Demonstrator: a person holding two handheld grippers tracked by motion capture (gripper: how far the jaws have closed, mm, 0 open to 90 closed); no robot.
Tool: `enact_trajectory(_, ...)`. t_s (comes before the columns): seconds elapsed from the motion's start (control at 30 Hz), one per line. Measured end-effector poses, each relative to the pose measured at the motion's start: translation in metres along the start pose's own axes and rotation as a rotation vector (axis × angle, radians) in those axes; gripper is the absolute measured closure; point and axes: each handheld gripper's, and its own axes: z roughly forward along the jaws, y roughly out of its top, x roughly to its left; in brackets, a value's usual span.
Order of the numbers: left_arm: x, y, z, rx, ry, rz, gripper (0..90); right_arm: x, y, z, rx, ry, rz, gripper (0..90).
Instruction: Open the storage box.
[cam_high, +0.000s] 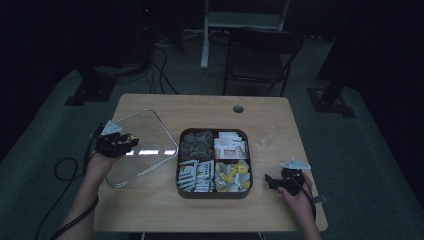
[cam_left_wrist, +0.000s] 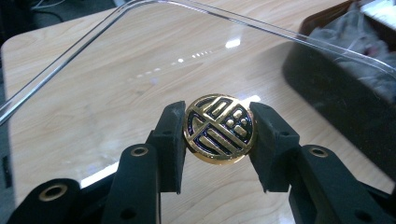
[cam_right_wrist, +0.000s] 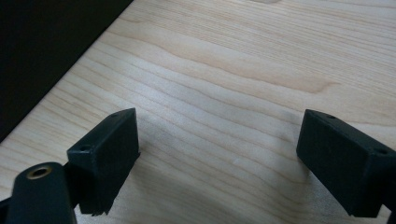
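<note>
A clear plastic lid (cam_high: 142, 146) lies on the left of the wooden table (cam_high: 150, 210), its edge reaching the dark four-compartment box (cam_high: 214, 192). The lid (cam_left_wrist: 140, 70) carries a round gold and dark knob (cam_left_wrist: 219, 129), and my left gripper (cam_left_wrist: 219, 133) is shut on that knob from both sides. In the high view the left gripper (cam_high: 125, 143) sits over the lid's left part. My right gripper (cam_high: 270, 181) is to the right of the box, low over bare wood. Its jaws stand wide apart with nothing between them; the right gripper (cam_right_wrist: 217, 149) looks down on plain tabletop.
The box holds grey sachets (cam_high: 196, 144), white and red packets (cam_high: 230, 147), white packets (cam_high: 195, 175) and yellow packets (cam_high: 232, 175). A clear cup (cam_high: 267, 134) stands right of the box. A cable hole (cam_high: 238, 108) is near the far edge. A chair (cam_high: 260, 55) stands beyond the table.
</note>
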Motion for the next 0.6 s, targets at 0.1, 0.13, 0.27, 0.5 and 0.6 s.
enact_trajectory(0.1, 0.005, -0.007, 0.004, -0.001, 0.028, -0.032, 59.5, 0.000, 0.000, 0.000, 0.000, 0.000, 0.000, 12.5)
enact_trajectory(0.13, 0.006, -0.008, 0.007, 0.000, 0.038, -0.036, 59.5, 0.000, 0.000, 0.000, 0.000, 0.000, 0.000, 12.5)
enact_trajectory(0.27, 0.008, -0.015, 0.020, 0.006, 0.064, -0.068, 59.5, 0.000, 0.000, 0.000, 0.000, 0.000, 0.000, 12.5)
enact_trajectory(0.5, 0.008, -0.024, 0.047, 0.001, 0.092, -0.110, 59.5, 0.000, 0.000, 0.000, 0.000, 0.000, 0.000, 12.5)
enact_trajectory(0.6, 0.009, -0.025, 0.058, -0.003, 0.117, -0.127, 59.5, 0.000, 0.000, 0.000, 0.000, 0.000, 0.000, 12.5)
